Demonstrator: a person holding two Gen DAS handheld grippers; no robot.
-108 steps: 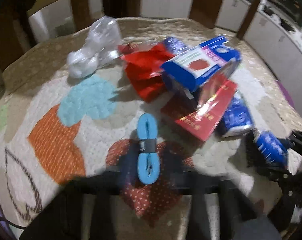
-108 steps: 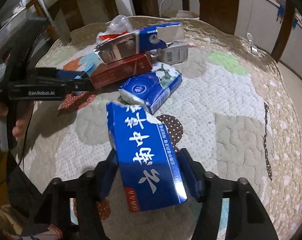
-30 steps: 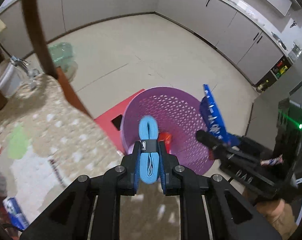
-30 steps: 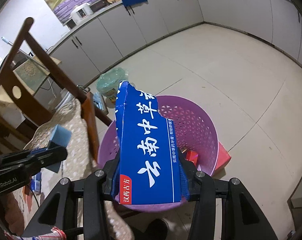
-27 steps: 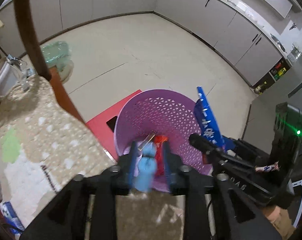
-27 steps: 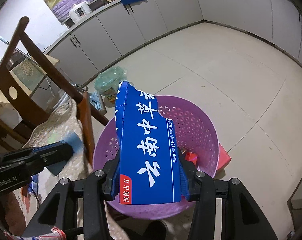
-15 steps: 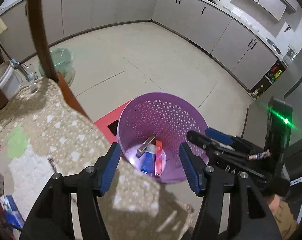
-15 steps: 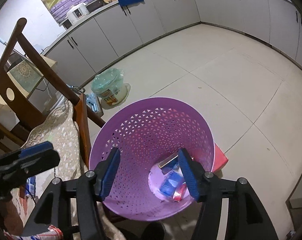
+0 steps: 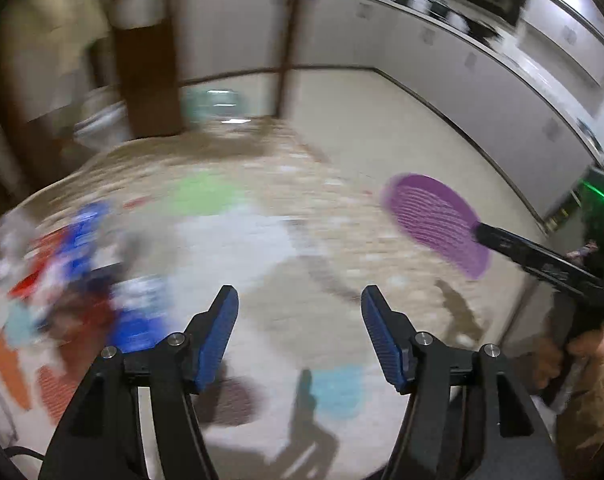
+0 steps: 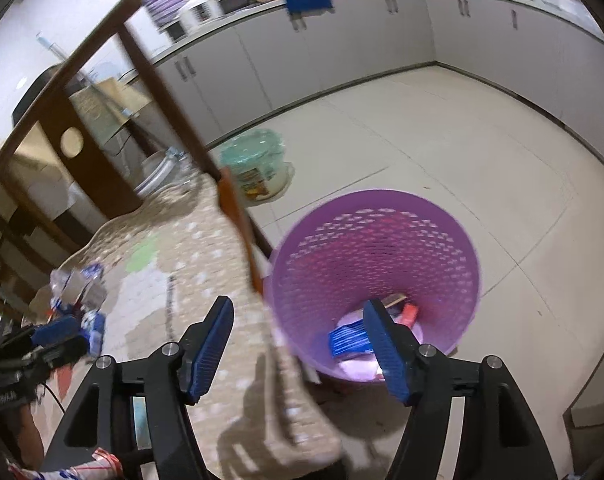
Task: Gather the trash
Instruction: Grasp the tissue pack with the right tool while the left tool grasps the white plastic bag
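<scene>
My left gripper is open and empty over the quilted table. A blurred heap of red, blue and clear trash lies at the table's left. My right gripper is open and empty at the table's edge, beside the purple basket on the floor. A blue box and red packets lie in the basket's bottom. The basket's rim shows past the table's right edge in the left wrist view. The trash heap also shows far left in the right wrist view.
A wooden chair back stands by the table. A green-lidded tub sits on the tiled floor. White kitchen cabinets line the walls. The right gripper's arm reaches in at the right of the left wrist view.
Both grippers dropped their loads into the basket about a second ago. Since then the left gripper has swung back over the table towards the heap; the right has drawn back slightly from the basket.
</scene>
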